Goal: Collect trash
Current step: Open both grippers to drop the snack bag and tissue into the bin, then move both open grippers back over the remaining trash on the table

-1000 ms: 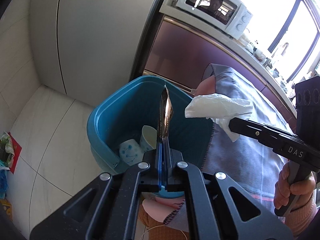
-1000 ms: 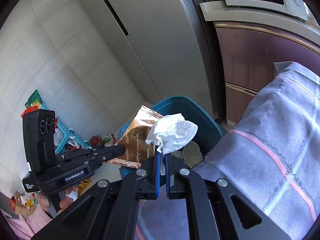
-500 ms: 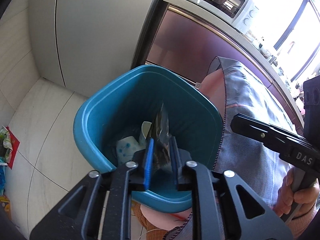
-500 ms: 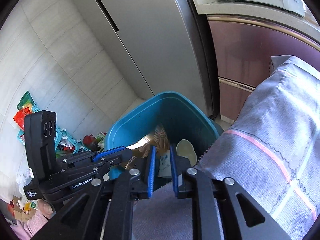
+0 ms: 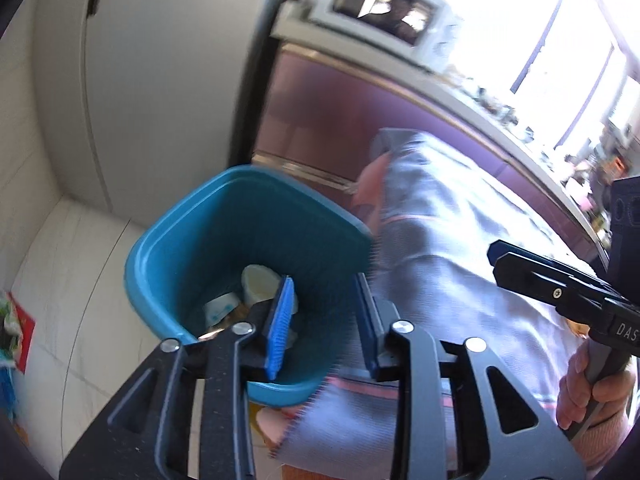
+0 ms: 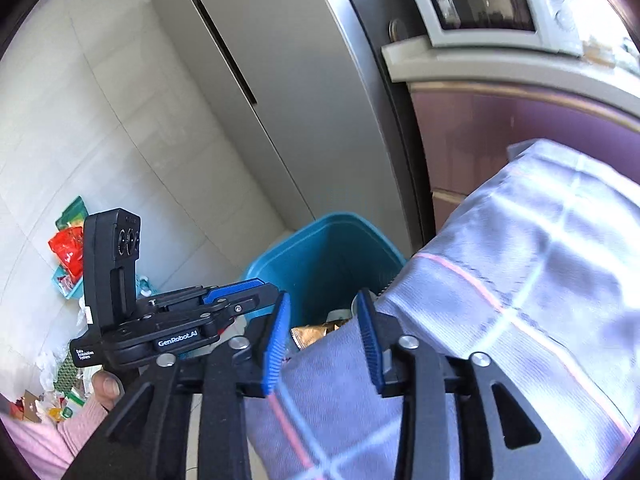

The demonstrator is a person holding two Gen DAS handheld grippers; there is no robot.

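A teal bin [image 5: 192,248] stands on the floor beside a cloth-covered table; it also shows in the right wrist view [image 6: 320,256]. Inside lie paper cups [image 5: 260,280] and a brown foil wrapper [image 6: 316,334]. My left gripper [image 5: 322,304] is open and empty over the bin's near rim. My right gripper [image 6: 322,312] is open and empty above the table's edge, next to the bin. Each gripper shows in the other's view: the right one [image 5: 496,254] and the left one [image 6: 256,292].
A grey plaid tablecloth [image 6: 520,280] covers the table on the right. A tall grey fridge [image 6: 280,120] stands behind the bin, a purple counter [image 5: 360,112] with a microwave [image 6: 492,8] beside it. Bags and litter [image 6: 68,248] lie on the tiled floor at left.
Both grippers opened wide. The foil wrapper dropped from the left gripper and the white tissue from the right, both into the bin. Both grippers have drawn back a little.
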